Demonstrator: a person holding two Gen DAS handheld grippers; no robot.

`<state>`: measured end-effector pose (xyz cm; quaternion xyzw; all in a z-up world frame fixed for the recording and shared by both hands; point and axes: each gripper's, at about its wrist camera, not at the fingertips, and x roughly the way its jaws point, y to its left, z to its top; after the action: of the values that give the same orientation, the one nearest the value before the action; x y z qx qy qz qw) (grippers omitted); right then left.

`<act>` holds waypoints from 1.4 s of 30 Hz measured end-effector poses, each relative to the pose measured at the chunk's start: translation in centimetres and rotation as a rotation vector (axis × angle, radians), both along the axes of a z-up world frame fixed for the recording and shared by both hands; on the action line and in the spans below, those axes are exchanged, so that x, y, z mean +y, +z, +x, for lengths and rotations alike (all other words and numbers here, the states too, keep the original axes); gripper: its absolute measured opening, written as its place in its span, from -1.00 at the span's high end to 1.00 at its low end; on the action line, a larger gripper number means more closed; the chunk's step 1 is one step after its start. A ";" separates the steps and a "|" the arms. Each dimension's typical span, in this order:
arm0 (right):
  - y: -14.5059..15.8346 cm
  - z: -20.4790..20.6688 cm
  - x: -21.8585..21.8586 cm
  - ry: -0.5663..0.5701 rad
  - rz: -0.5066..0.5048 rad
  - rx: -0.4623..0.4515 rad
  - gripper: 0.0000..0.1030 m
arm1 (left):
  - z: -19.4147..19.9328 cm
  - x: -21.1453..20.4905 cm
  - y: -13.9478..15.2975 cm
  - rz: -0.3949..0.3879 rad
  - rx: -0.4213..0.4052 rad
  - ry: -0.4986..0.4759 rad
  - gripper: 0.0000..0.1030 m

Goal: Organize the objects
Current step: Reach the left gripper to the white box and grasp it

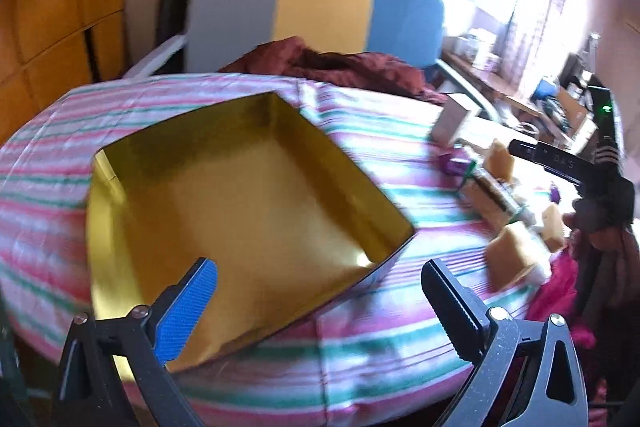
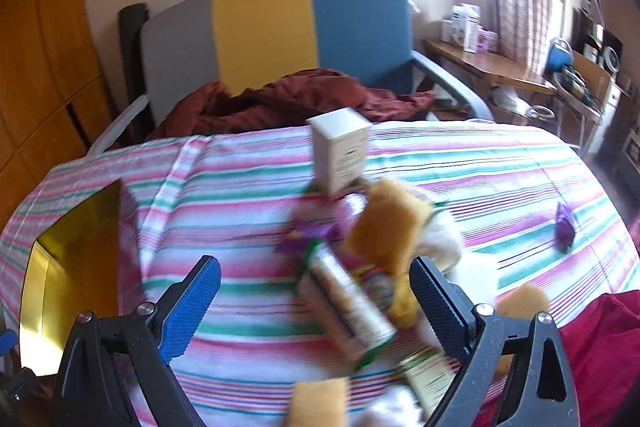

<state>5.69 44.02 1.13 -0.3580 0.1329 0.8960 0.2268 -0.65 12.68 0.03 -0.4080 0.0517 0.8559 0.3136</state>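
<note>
Hardly any print can be read

The white carton (image 2: 340, 153) standing near the far edge of the striped cloth (image 2: 480, 163) carries a dark mark and fine lines too blurred to make out, the long packet (image 2: 348, 311) near the cloth's front edge shows only smeared print, and the other gripper's black body (image 1: 560, 163) (left wrist view) bears pale characters, also unreadable

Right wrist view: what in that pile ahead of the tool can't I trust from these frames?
- Packets and sponges in the pile: motion blur in the right wrist view, labels unreadable, overlaps unclear.
- White carton: print too blurred to read.
- Gold box: cut off at the left edge of that view.
- Sponge at the bottom edge: cut off.
- The pile in the left wrist view: blurred, washed out by window glare.
</note>
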 end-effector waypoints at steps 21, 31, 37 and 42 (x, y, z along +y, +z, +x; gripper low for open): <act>-0.6 2.3 12.5 -0.243 -0.056 0.074 -0.88 | -6.6 25.7 2.9 -0.103 0.191 -0.306 -0.99; -1.3 2.4 13.6 -0.229 -0.179 0.083 -0.88 | -9.8 35.5 -2.2 -0.172 0.211 -0.435 -0.99; -1.8 2.5 14.0 -0.222 -0.221 0.083 -0.88 | -10.9 38.7 -4.2 -0.162 0.219 -0.491 -0.99; -2.2 2.2 13.9 -0.213 -0.220 0.066 -0.88 | -11.8 40.3 -5.5 -0.143 0.127 -0.535 -0.08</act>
<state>7.89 57.92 -1.02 -0.3352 0.2749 0.8581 0.2752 -12.46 52.96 -5.45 -0.3465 0.2373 0.7606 0.4951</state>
